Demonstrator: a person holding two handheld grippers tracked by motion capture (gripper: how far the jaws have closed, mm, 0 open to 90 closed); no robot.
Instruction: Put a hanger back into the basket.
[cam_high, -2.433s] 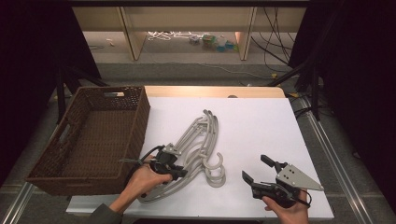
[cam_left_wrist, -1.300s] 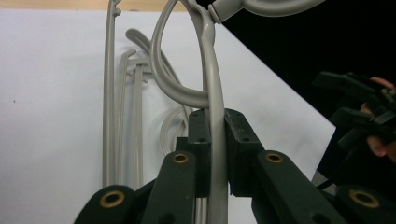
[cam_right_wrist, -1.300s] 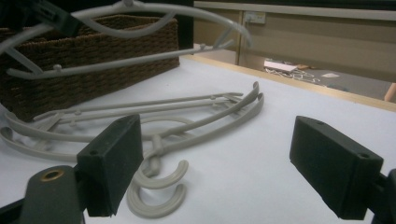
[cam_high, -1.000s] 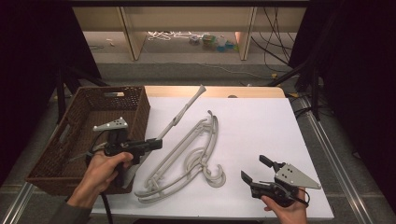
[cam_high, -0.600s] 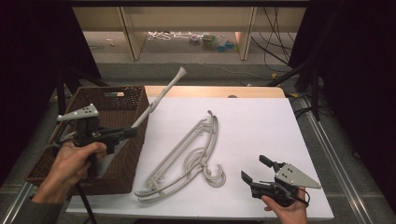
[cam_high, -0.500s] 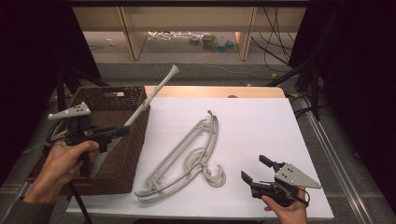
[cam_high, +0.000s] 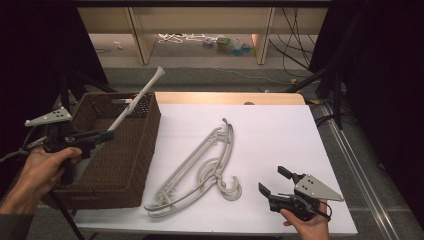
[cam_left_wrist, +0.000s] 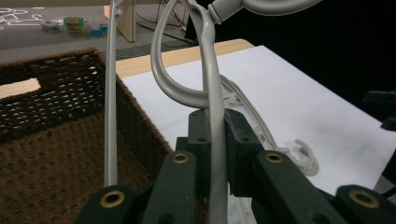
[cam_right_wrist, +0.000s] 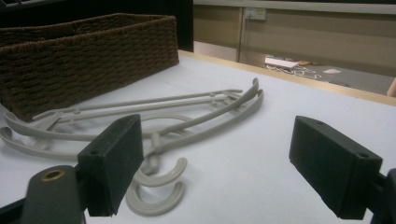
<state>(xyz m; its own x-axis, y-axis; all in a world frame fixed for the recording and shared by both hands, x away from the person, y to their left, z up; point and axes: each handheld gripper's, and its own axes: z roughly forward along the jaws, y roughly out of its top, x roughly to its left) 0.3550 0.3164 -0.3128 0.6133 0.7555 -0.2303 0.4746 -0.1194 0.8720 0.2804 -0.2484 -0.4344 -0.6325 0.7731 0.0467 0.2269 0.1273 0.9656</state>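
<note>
My left gripper (cam_high: 107, 134) is shut on a grey plastic hanger (cam_high: 138, 99) and holds it above the brown wicker basket (cam_high: 142, 150), one end slanting up and away. In the left gripper view the jaws clamp the hanger's bar (cam_left_wrist: 208, 100), with its hook curving overhead. Two more grey hangers (cam_high: 202, 167) lie stacked on the white table, hooks toward the front. My right gripper (cam_high: 275, 186) stands open near the front right, just right of those hooks (cam_right_wrist: 156, 186), with nothing between its jaws.
The basket (cam_right_wrist: 84, 51) takes up the table's left side and looks empty inside (cam_left_wrist: 51, 154). The white table surface (cam_high: 280, 135) stretches to the right of the hangers. A wooden strip (cam_high: 225, 98) borders the far edge. Shelves and cables lie on the floor beyond.
My left gripper took one hanger from the pile, lifted it and carried it left over the basket. The right gripper has stayed put and open.
</note>
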